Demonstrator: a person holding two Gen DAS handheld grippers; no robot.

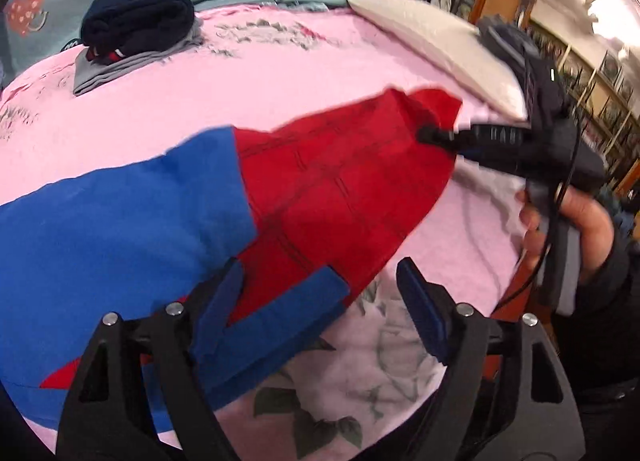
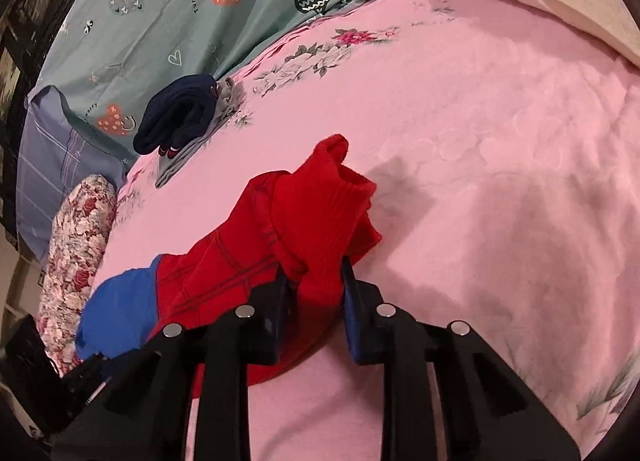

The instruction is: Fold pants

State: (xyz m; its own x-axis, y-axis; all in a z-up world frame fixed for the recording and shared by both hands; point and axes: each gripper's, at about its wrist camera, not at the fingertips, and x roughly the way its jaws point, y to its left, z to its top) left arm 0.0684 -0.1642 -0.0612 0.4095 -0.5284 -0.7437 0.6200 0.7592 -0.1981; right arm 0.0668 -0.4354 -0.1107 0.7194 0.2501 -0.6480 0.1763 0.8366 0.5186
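The red-and-blue pants point(image 1: 312, 181) are laid out mid-bed on the pink blanket point(image 2: 500, 141), long axis running from the blue waist end to the red cuffs. The cuffs are clamped in the right gripper point(image 2: 316, 289) — a lengthwise fold looks under way. The left gripper point(image 1: 320, 293) is held wide, nothing gripped; the waist should be pinned next.

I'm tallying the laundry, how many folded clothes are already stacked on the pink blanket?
2: a dark navy garment lying on a grey one, stacked at the blanket's far edge by the teal sheet. More may lie out of view.
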